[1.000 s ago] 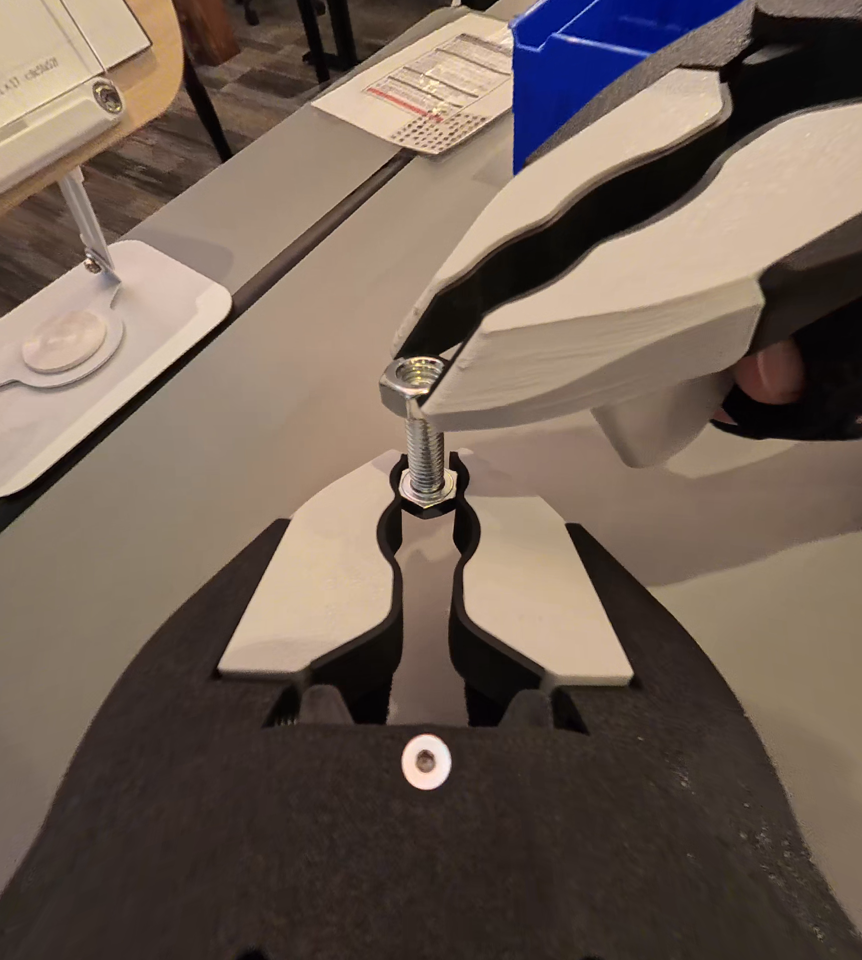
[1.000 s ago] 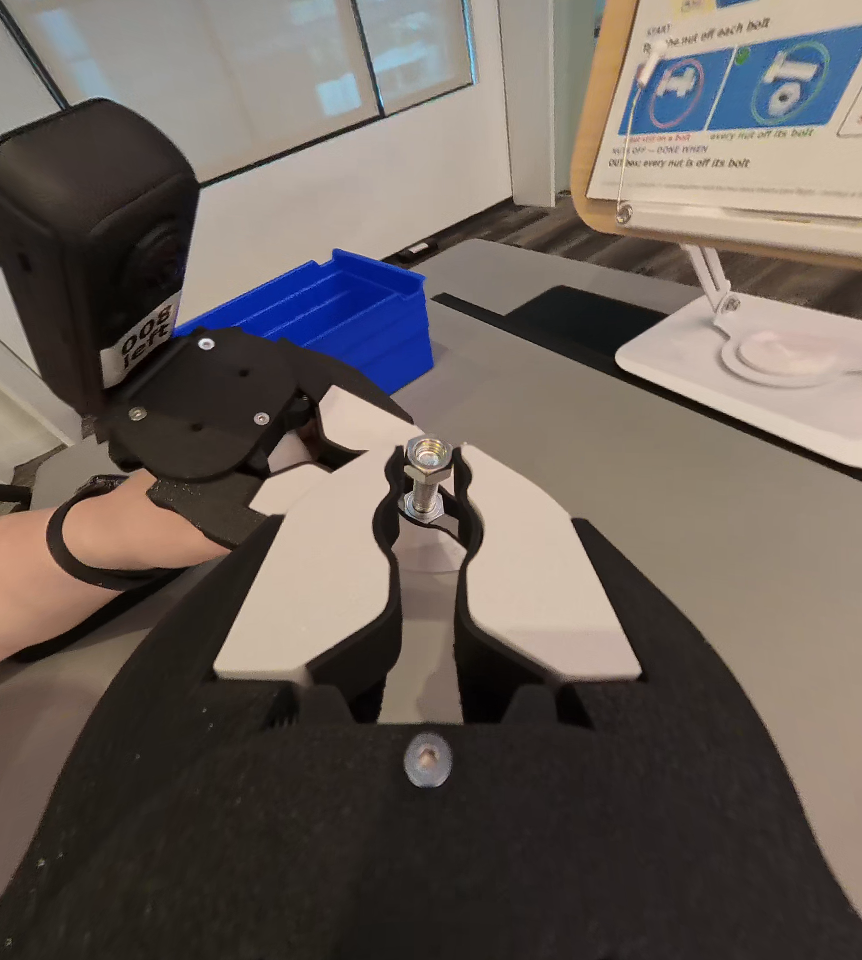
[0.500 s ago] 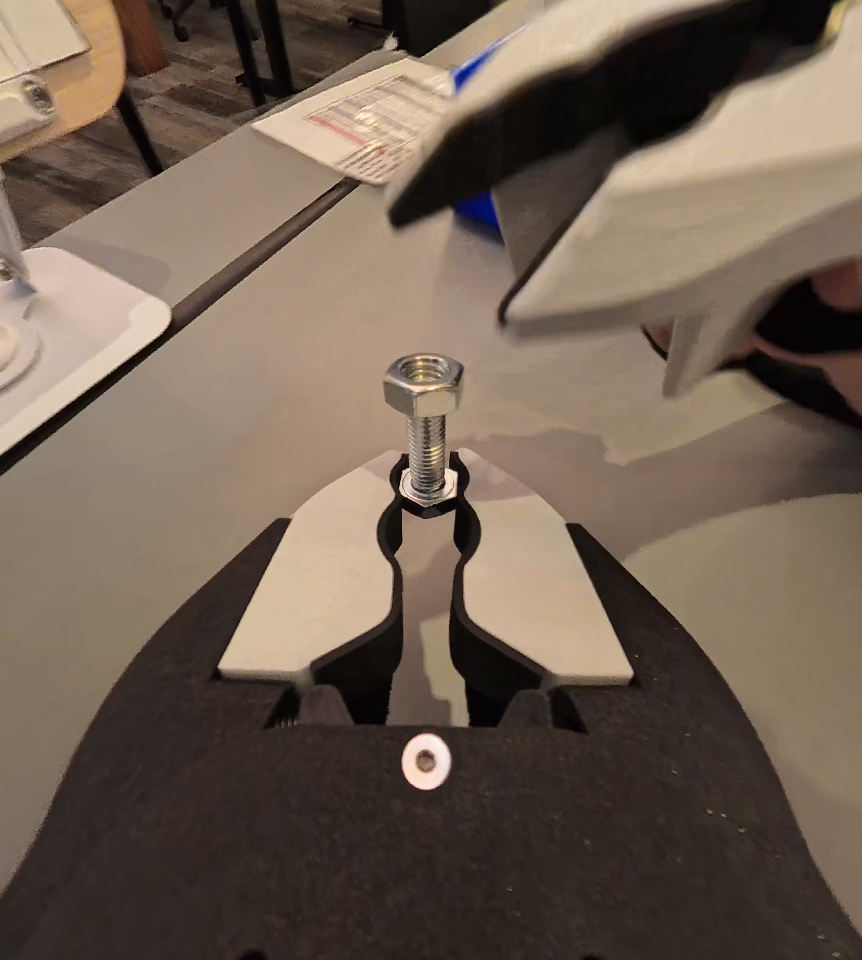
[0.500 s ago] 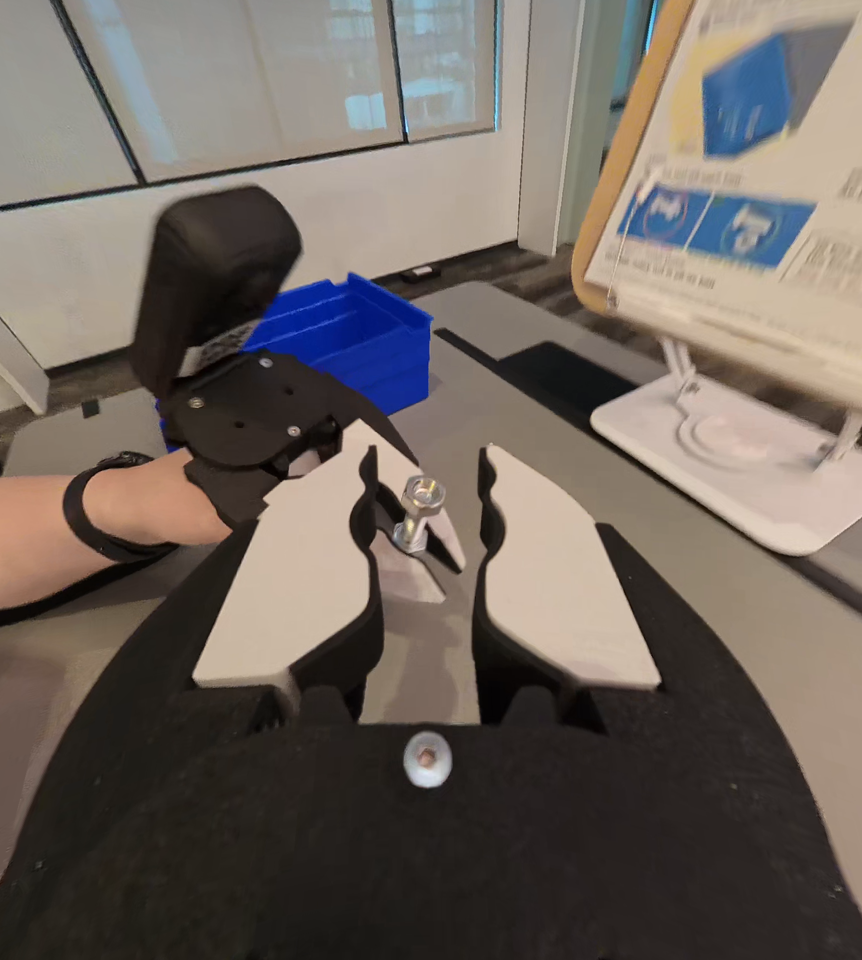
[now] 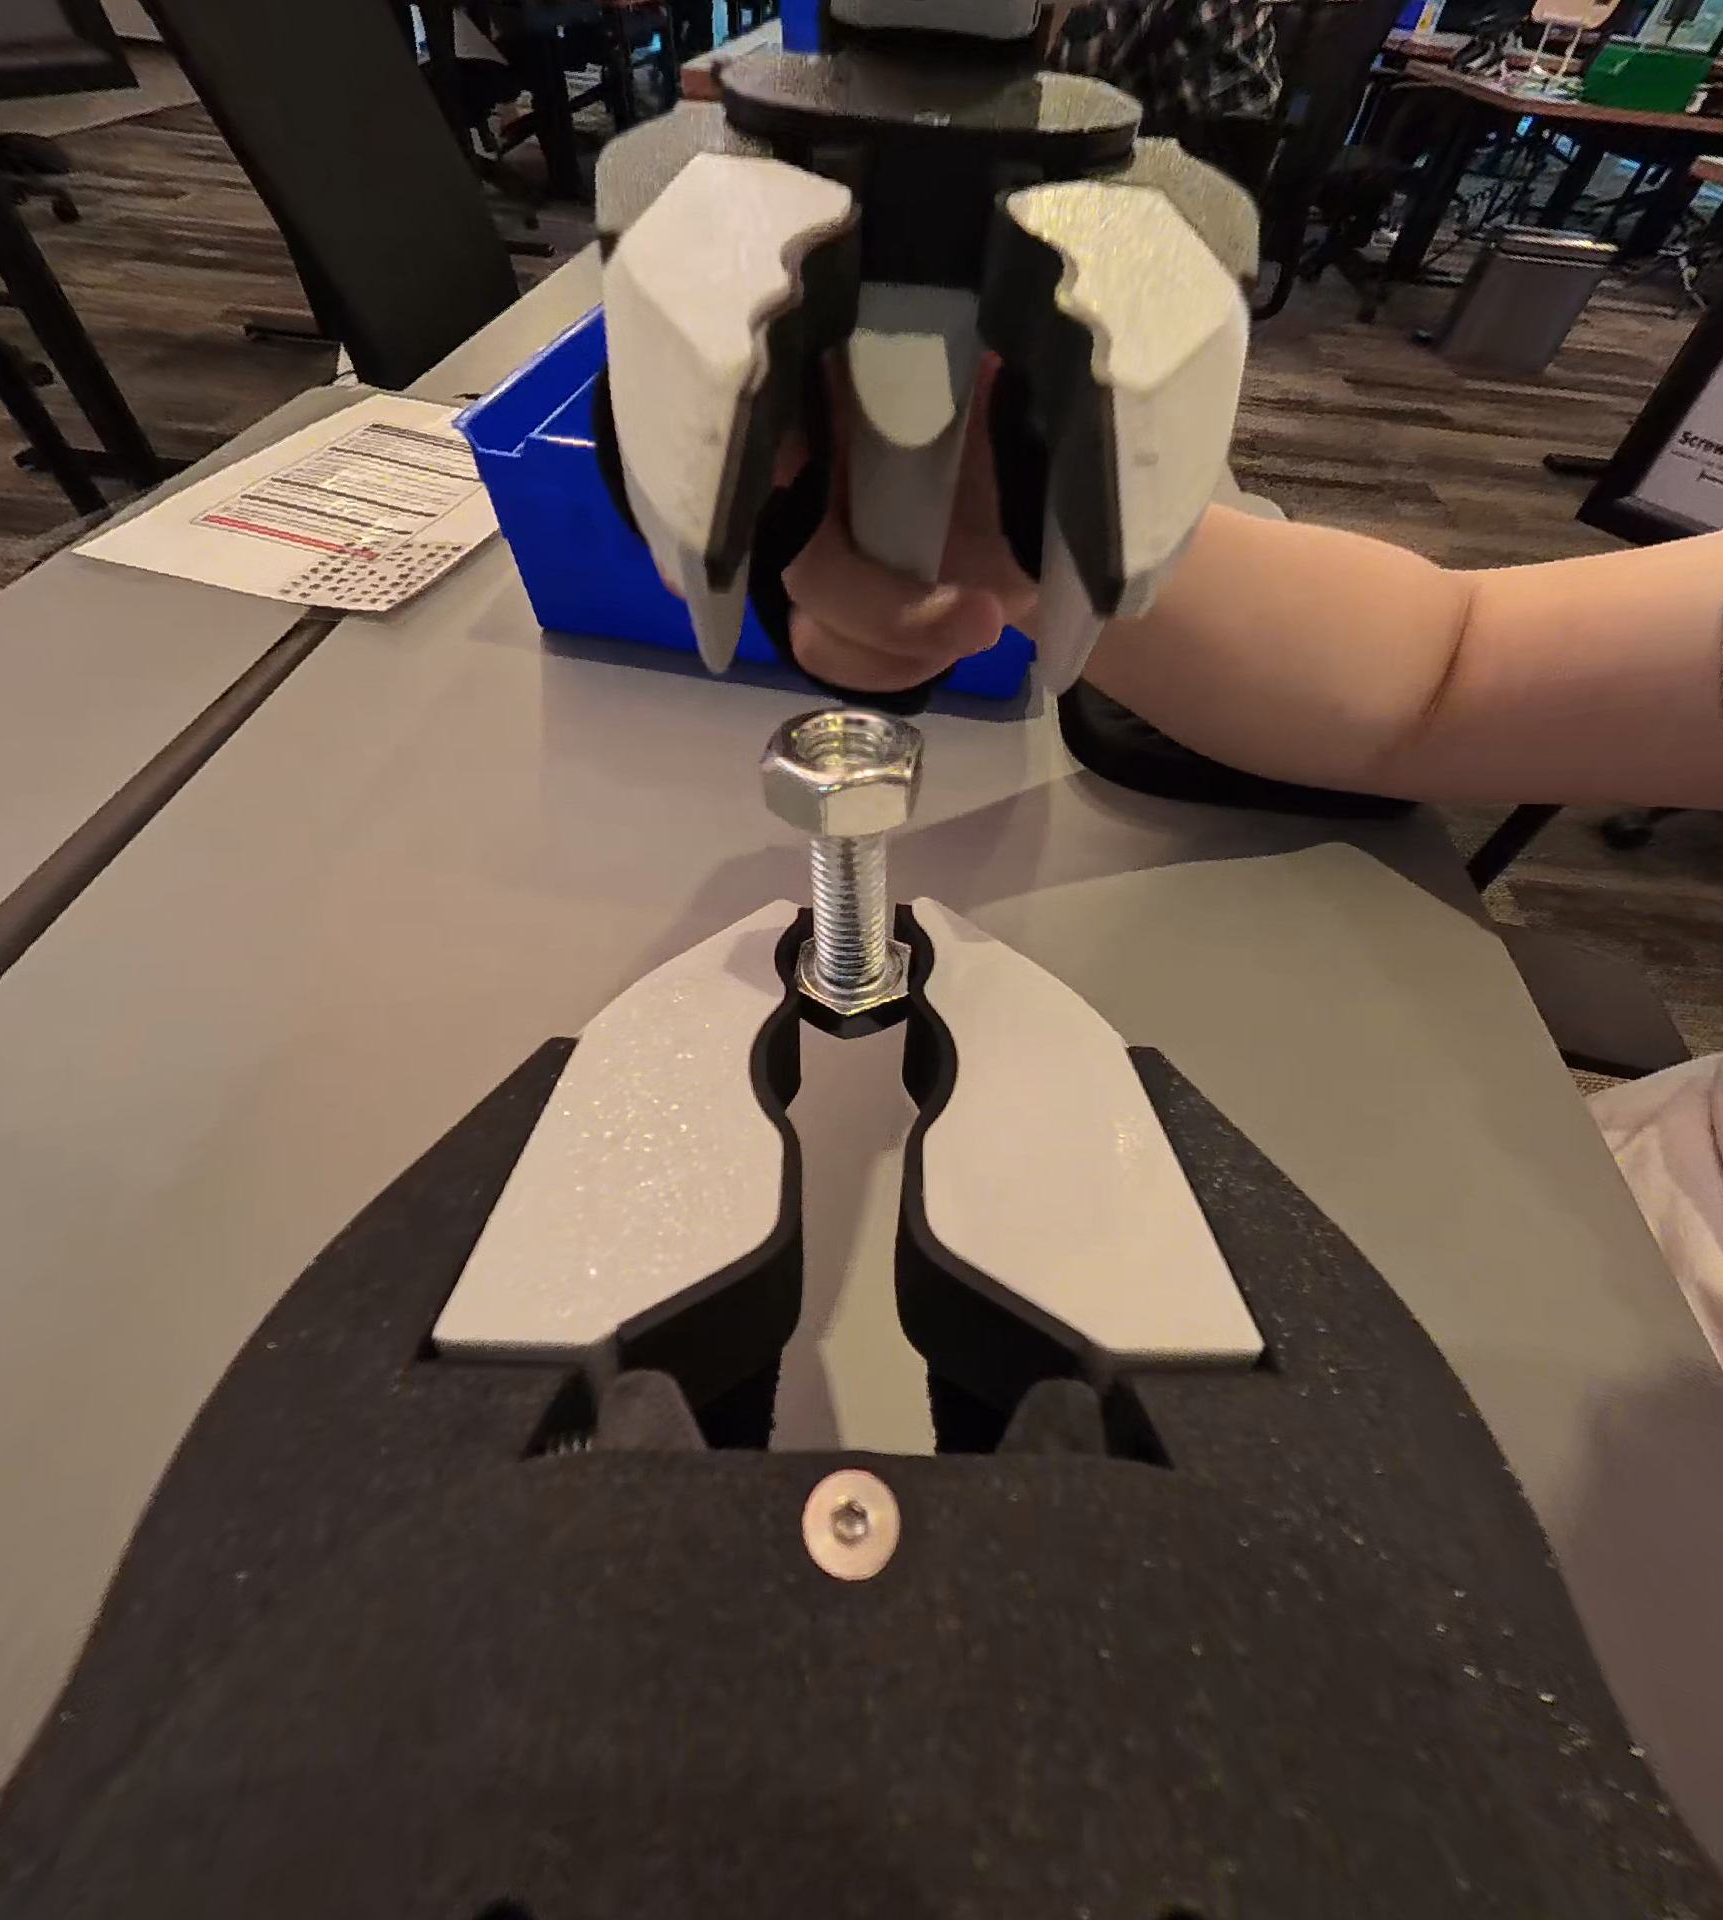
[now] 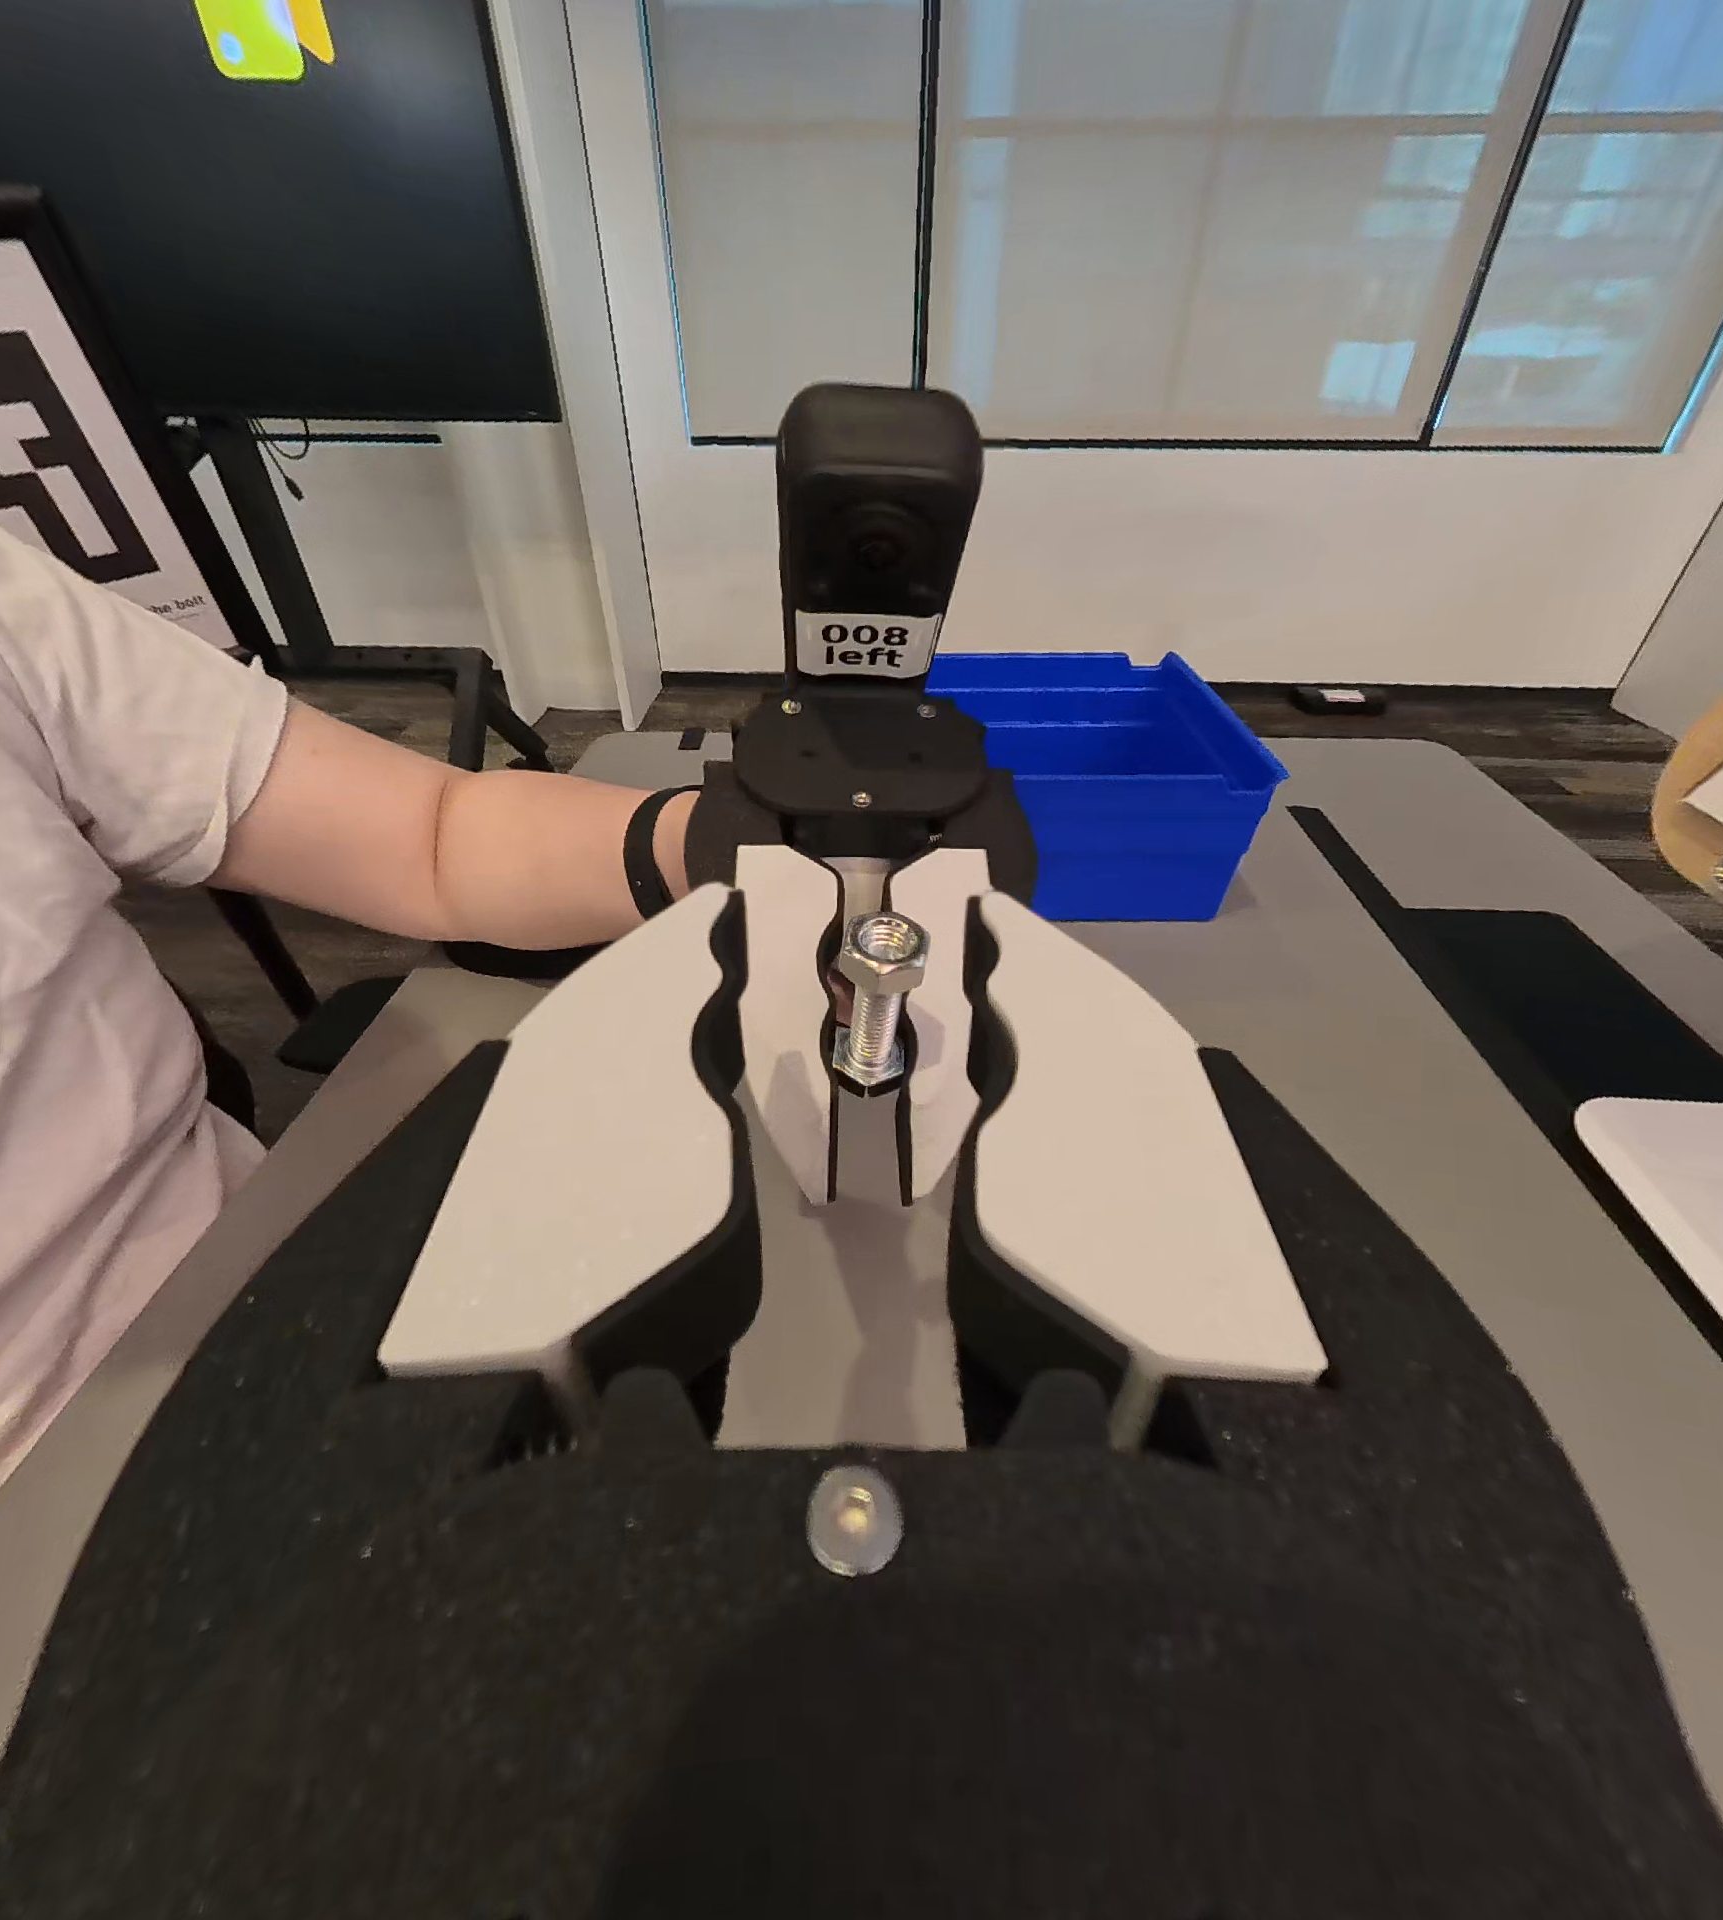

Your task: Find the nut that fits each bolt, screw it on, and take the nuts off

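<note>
My left gripper [image 5: 852, 935] is shut on the hex head of a silver bolt [image 5: 844, 914] and holds it upright above the grey table [image 5: 369, 831]. A silver nut [image 5: 841, 771] sits on the top end of the thread. My right gripper [image 5: 893, 634] faces it from beyond, open and empty, with its fingertips a little above and behind the nut. In the right wrist view the open right gripper [image 6: 852, 902] has a finger on each side of the nut [image 6: 883, 951] without touching it. The left gripper [image 6: 862, 1195] grips the bolt [image 6: 872, 1023] there.
A blue bin [image 5: 566, 520] stands behind the grippers and also shows in the right wrist view [image 6: 1127, 790]. A printed sheet [image 5: 317, 509] lies at the far left. A white stand base [image 6: 1719, 1195] sits to the right. The person's arm [image 5: 1356, 675] reaches in from the right. Some 7 cm of space lies between my two pairs of fingers.
My right gripper let go of the nut, opened, pulled back and swung round to face the left gripper head-on. The left gripper still holds the bolt with the nut on top.
</note>
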`<state>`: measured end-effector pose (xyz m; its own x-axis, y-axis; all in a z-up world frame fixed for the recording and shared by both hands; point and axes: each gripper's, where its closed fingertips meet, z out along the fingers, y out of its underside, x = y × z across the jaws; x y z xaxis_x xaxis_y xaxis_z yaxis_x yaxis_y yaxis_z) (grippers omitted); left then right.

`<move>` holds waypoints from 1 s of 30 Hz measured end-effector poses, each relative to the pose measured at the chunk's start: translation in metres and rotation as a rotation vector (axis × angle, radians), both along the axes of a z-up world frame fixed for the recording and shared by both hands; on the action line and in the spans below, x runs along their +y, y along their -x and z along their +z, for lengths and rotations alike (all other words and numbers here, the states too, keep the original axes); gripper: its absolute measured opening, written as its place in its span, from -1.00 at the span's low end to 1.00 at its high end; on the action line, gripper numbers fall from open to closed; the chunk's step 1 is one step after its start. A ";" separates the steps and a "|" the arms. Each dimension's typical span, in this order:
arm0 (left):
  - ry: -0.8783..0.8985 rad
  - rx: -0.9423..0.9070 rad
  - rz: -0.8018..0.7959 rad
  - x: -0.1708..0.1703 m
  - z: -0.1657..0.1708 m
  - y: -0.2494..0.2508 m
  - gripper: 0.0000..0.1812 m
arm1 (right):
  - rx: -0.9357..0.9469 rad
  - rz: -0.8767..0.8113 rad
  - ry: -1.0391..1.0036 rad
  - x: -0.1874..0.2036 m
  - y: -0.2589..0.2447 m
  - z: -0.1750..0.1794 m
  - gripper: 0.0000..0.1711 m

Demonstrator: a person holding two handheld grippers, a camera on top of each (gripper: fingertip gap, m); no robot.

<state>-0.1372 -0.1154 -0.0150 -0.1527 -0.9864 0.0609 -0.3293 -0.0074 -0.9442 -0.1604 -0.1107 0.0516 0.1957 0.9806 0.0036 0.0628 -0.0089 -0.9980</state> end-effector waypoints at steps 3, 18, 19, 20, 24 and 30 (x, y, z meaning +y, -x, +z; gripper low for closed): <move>0.010 -0.010 -0.014 -0.005 0.003 -0.001 -0.84 | -0.040 0.005 -0.005 -0.001 0.007 -0.008 -0.55; 0.008 -0.016 0.017 0.001 0.010 0.003 -0.84 | -0.074 -0.015 -0.041 -0.002 0.007 -0.008 -0.58; 0.008 -0.016 0.017 0.000 0.010 0.003 -0.84 | -0.065 -0.016 -0.045 -0.002 0.007 -0.007 -0.58; 0.007 -0.015 0.015 0.000 0.010 0.003 -0.84 | -0.060 -0.012 -0.042 -0.003 0.008 -0.006 -0.57; -0.001 -0.013 0.030 0.002 0.011 0.004 -0.84 | -0.096 -0.015 -0.058 -0.003 0.010 -0.011 -0.57; 0.010 -0.016 0.048 0.007 0.012 0.006 -0.84 | -0.095 -0.025 -0.062 -0.003 0.008 -0.009 -0.61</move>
